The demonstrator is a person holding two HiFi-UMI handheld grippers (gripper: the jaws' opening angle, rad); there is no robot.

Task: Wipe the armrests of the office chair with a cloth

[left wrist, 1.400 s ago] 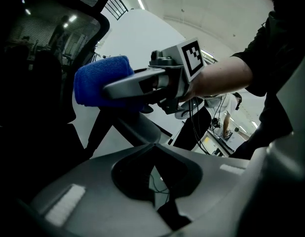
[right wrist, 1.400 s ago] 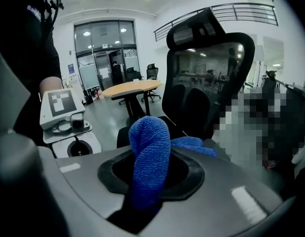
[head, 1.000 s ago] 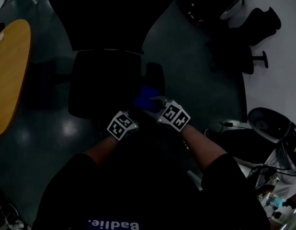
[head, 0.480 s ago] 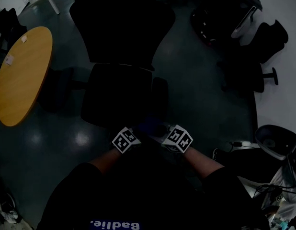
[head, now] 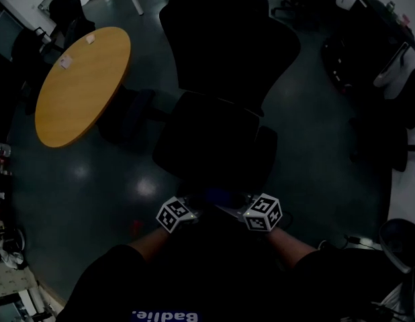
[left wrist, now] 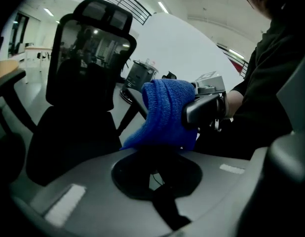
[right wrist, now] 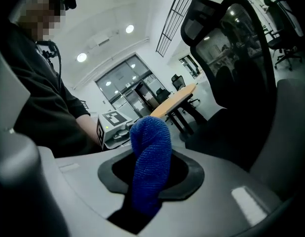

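Note:
The black office chair (head: pixel 214 146) stands in front of me, its right armrest (head: pixel 266 143) and left armrest (head: pixel 135 116) only dim shapes in the dark head view. Both grippers are held close to my body, short of the seat's front edge. My right gripper (head: pixel 226 203) is shut on a blue cloth (right wrist: pixel 150 157), which stands up from its jaws. The cloth (left wrist: pixel 165 112) hangs just ahead of my left gripper (head: pixel 196 204), whose jaws look shut with nothing between them. Neither gripper touches the chair (left wrist: pixel 88 63).
A round wooden table (head: pixel 80 86) stands to the chair's left, and it also shows in the right gripper view as the table (right wrist: pixel 177 95). More black chairs and gear (head: pixel 375 52) crowd the right side. Dark glossy floor (head: pixel 107 180) surrounds the chair.
The grippers and cloth have come back from beside the right armrest towards my body. The head view has shifted, so the chair now sits farther off and more central.

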